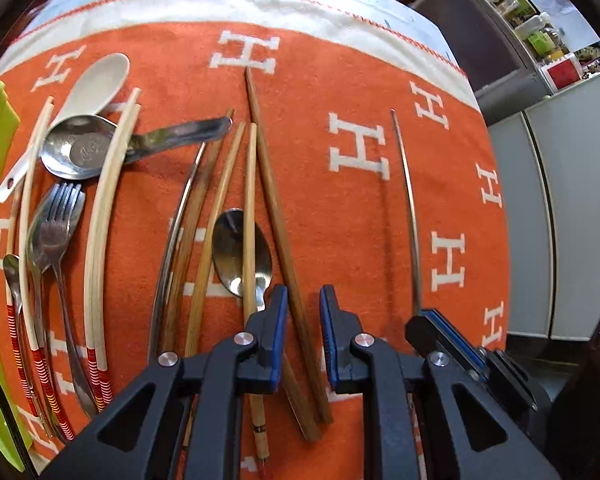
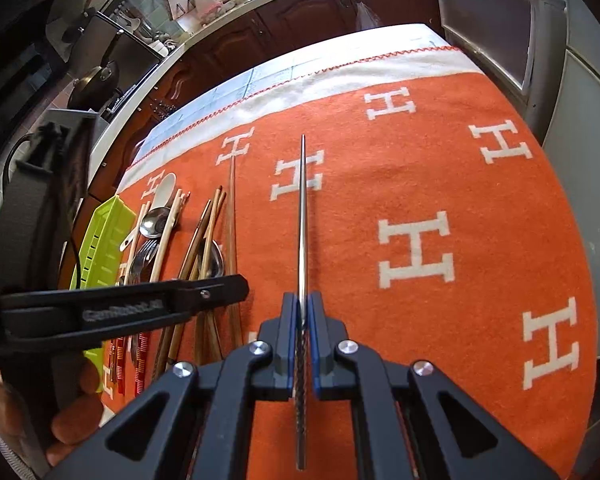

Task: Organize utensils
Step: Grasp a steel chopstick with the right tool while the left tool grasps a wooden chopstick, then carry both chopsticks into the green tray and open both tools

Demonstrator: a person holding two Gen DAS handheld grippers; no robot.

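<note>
Gripping steel chopstick (image 2: 302,216) mid-frame at its textured end: right gripper (image 2: 302,312) clenched. Thin, stiff, slippery, light; hold near end. Left gripper (image 1: 303,308) unclenched over wood chopsticks (image 1: 278,216), lower centre.

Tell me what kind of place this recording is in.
Most likely a home kitchen. Dark wooden cabinets run under a countertop, pans sit by a cooktop, and a refrigerator stands beside the table with the orange H-pattern cloth.
</note>
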